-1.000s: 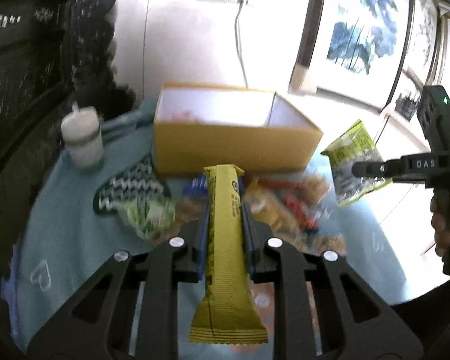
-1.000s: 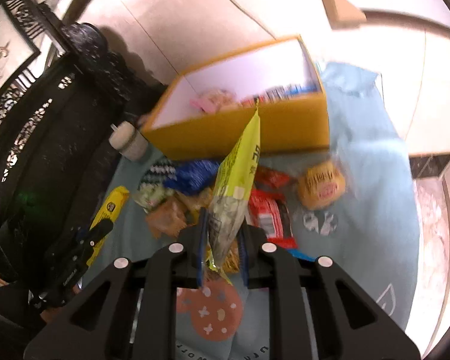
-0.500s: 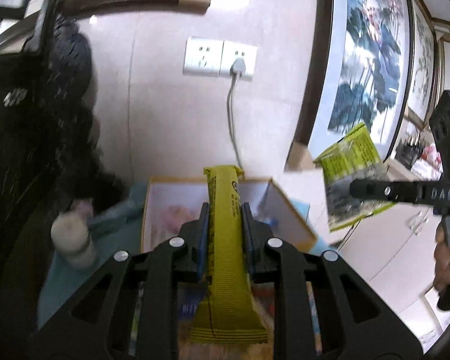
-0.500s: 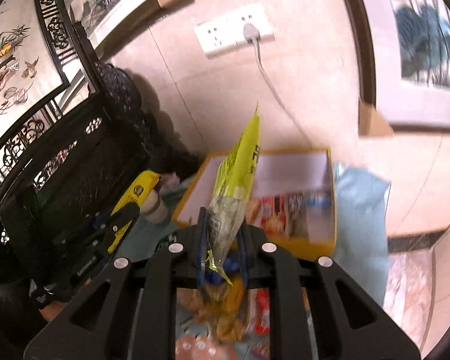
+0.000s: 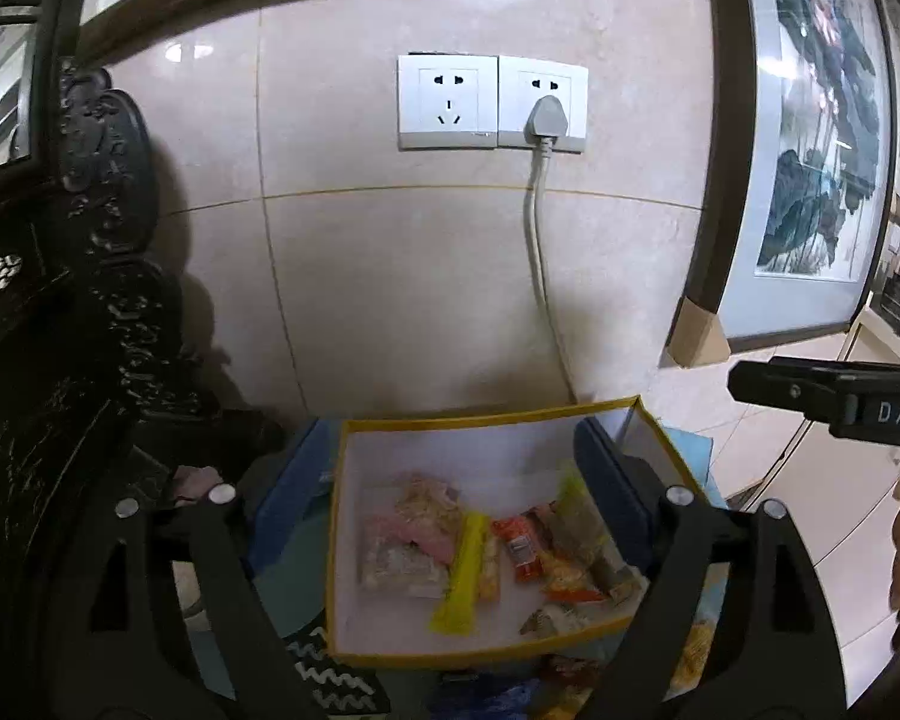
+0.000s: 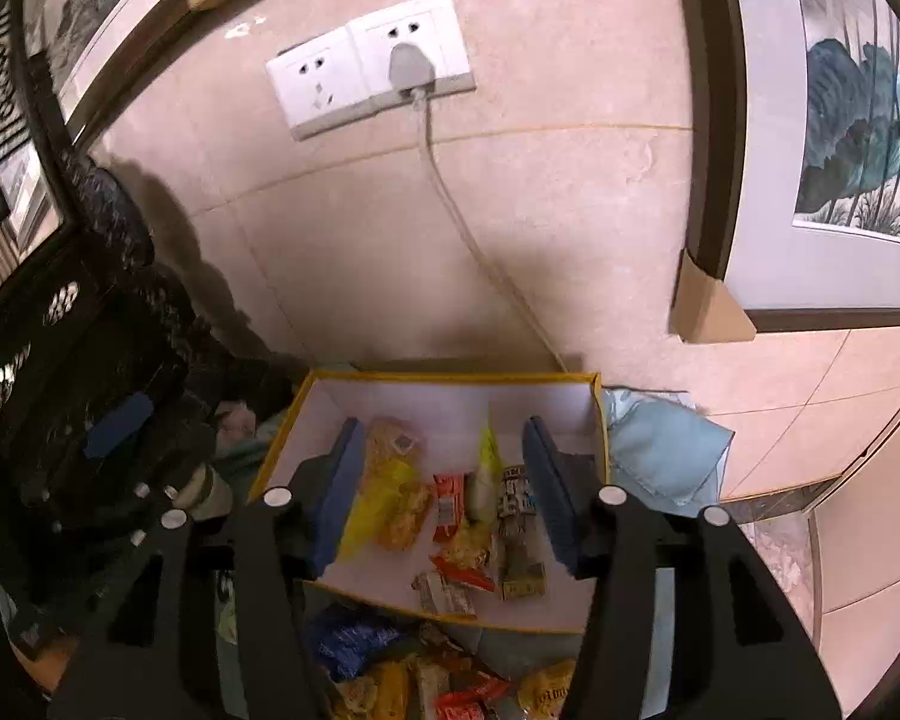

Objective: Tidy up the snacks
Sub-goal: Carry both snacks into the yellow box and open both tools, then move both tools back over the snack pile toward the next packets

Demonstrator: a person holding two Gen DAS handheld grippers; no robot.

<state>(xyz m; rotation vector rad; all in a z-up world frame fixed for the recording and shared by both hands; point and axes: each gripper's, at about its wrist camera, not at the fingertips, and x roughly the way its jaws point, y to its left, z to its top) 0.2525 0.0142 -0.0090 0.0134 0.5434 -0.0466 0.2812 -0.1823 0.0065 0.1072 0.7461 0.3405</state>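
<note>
The yellow-rimmed box (image 5: 480, 420) with a white inside holds several snack packets. Among them lies the long yellow bar (image 5: 463, 576) and the green-yellow bag (image 6: 486, 468). My left gripper (image 5: 450, 480) is open and empty, held above the box. My right gripper (image 6: 444, 474) is open and empty too, over the same box (image 6: 450, 377). The right gripper's black body shows at the right edge of the left wrist view (image 5: 834, 396). More loose snacks (image 6: 450, 678) lie on the blue cloth in front of the box.
A tiled wall with a double socket (image 5: 491, 103) and a plugged-in cable stands right behind the box. Dark carved furniture (image 5: 60, 330) is on the left. A framed painting (image 5: 810, 180) leans at the right. A zigzag-patterned packet (image 5: 330, 678) lies left of the box front.
Both grippers moved up over the box and opened. The yellow bar dropped from the left gripper and the green-yellow bag from the right; both now lie in the box.
</note>
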